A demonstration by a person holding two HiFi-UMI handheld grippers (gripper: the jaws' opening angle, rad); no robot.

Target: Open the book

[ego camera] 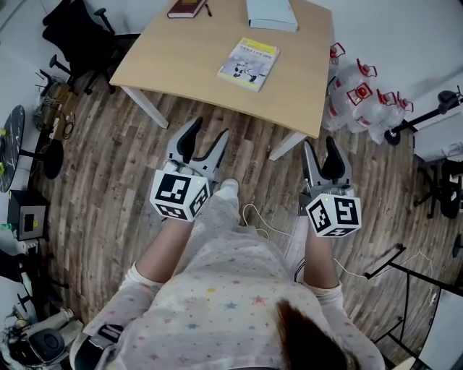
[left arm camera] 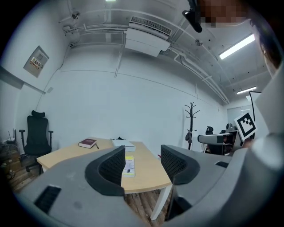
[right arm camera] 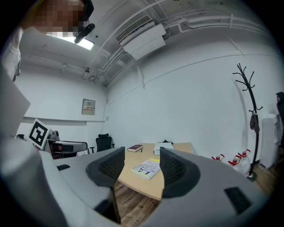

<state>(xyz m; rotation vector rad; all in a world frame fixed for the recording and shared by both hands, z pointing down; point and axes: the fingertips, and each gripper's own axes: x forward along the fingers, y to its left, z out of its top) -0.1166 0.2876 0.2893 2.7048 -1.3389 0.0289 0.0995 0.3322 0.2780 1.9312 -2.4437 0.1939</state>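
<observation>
A closed book (ego camera: 249, 63) with a yellow and white cover lies flat on the light wooden table (ego camera: 188, 50), near its front edge. It also shows between the jaws in the left gripper view, book (left arm camera: 129, 165), and the right gripper view, book (right arm camera: 147, 169), but far off. My left gripper (ego camera: 210, 130) is open and empty, held over the wooden floor short of the table; in its own view the left gripper (left arm camera: 142, 164) has nothing between its pads. My right gripper (ego camera: 320, 143) is also short of the table, open and empty, as the right gripper (right arm camera: 140, 166) shows in its own view.
A dark red book (ego camera: 187, 8) and a white book (ego camera: 271, 13) lie at the table's far side. A black office chair (ego camera: 76, 32) stands left of the table, and bagged water bottles (ego camera: 362, 94) sit to its right. A thin cable (ego camera: 257, 217) lies on the floor. A coat rack (right arm camera: 250, 115) stands by the wall.
</observation>
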